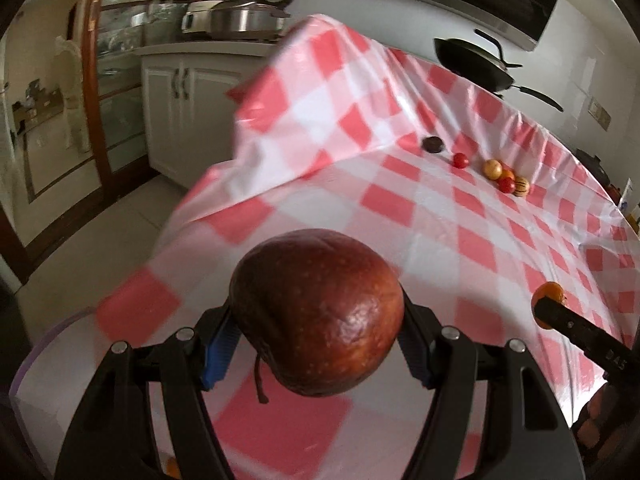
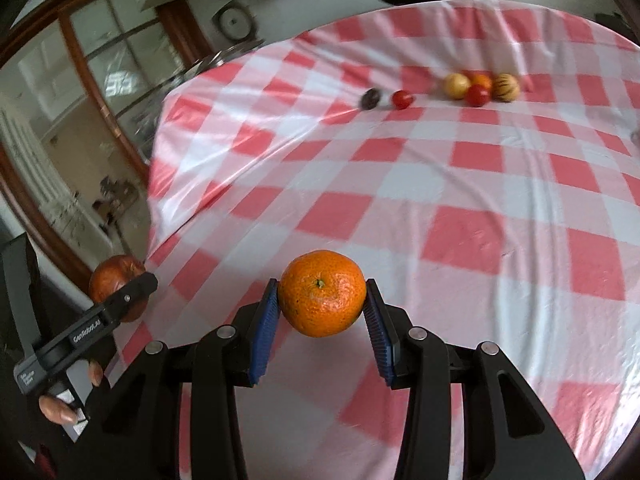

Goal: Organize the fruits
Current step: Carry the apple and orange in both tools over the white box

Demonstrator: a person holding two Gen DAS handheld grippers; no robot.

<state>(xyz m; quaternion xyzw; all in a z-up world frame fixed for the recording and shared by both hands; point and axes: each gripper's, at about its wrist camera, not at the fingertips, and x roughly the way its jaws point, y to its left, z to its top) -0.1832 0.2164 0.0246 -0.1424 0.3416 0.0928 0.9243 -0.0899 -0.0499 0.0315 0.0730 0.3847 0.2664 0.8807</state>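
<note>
Apple in left jaws (orange right)

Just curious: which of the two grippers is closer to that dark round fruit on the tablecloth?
Left, marginally. The left gripper and right gripper both hover far short of the dark fruit, the left one holding an apple, the right an orange.

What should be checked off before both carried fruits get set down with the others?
1. Left tool clamps the apple: ok.
2. Right tool clamps the orange: ok.
3. Both fruits clear of the checked tablecloth: ok.
4. Small fruit cluster in sight at the far side: ok.
5. Open cloth between tools and cluster: ok.
6. Bowl or tray for sorting: cannot tell, none visible.
</note>
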